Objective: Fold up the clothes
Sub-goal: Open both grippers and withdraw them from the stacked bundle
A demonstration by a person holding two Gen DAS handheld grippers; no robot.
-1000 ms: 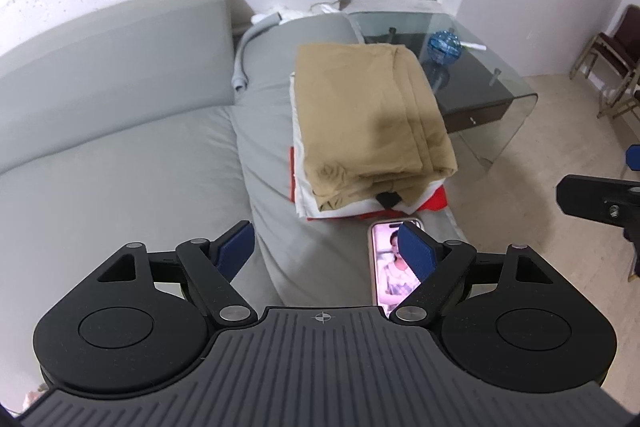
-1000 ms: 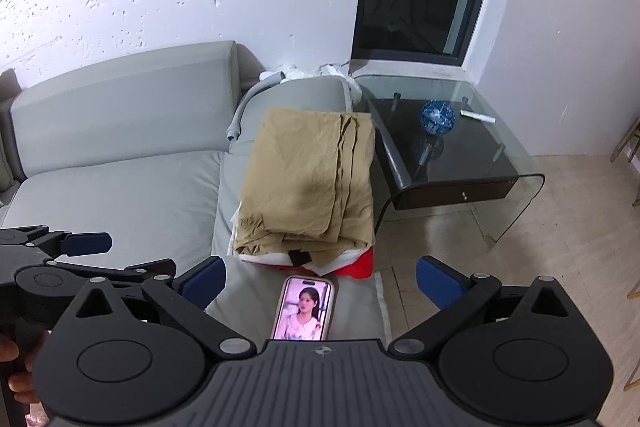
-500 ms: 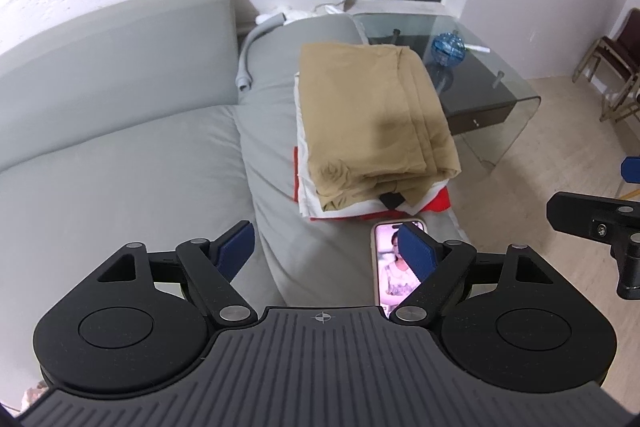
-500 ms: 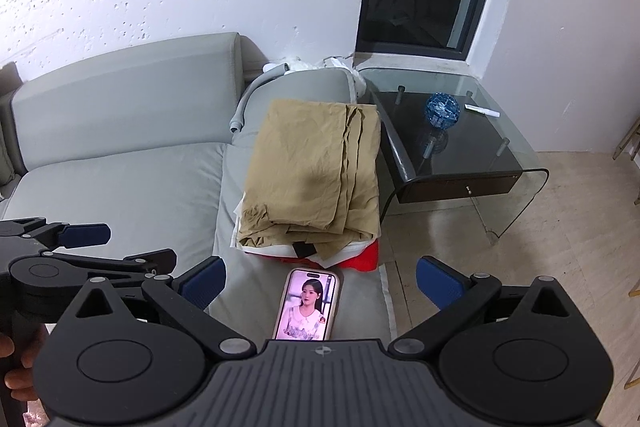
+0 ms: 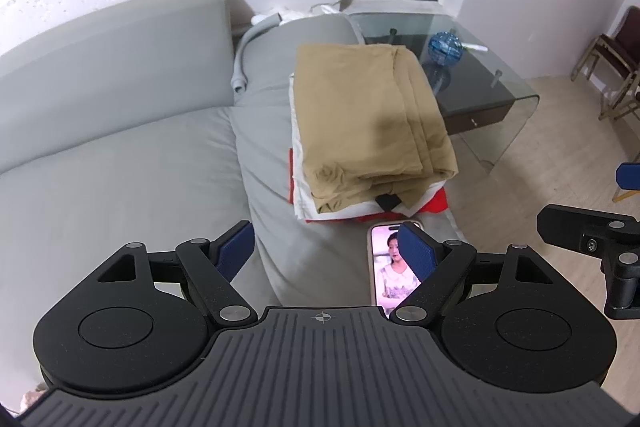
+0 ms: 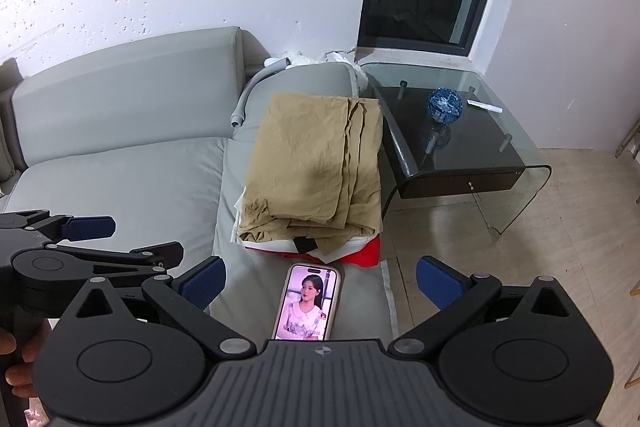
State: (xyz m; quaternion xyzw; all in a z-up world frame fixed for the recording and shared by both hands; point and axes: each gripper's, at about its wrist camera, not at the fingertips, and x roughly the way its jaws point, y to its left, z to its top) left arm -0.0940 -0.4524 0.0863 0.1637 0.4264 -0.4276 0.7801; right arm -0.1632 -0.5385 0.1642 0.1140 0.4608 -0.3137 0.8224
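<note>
A folded tan garment (image 5: 368, 123) tops a stack of folded clothes on the grey sofa's arm, with a white piece (image 5: 298, 163) and a red piece (image 5: 434, 203) under it. The stack also shows in the right wrist view (image 6: 316, 167). My left gripper (image 5: 328, 247) is open and empty, held back from the stack above the sofa. My right gripper (image 6: 320, 283) is open and empty, also short of the stack. The left gripper shows at the left of the right wrist view (image 6: 80, 243).
A lit phone (image 6: 308, 303) lies on the sofa arm in front of the stack. The grey sofa seat (image 5: 120, 179) spreads left. A glass side table (image 6: 460, 131) with a blue ball (image 6: 444, 105) stands right. Wooden chairs (image 5: 612, 75) stand far right.
Both grippers have drawn slightly back and up from the stack. Both stay open. The clothes have not moved.
</note>
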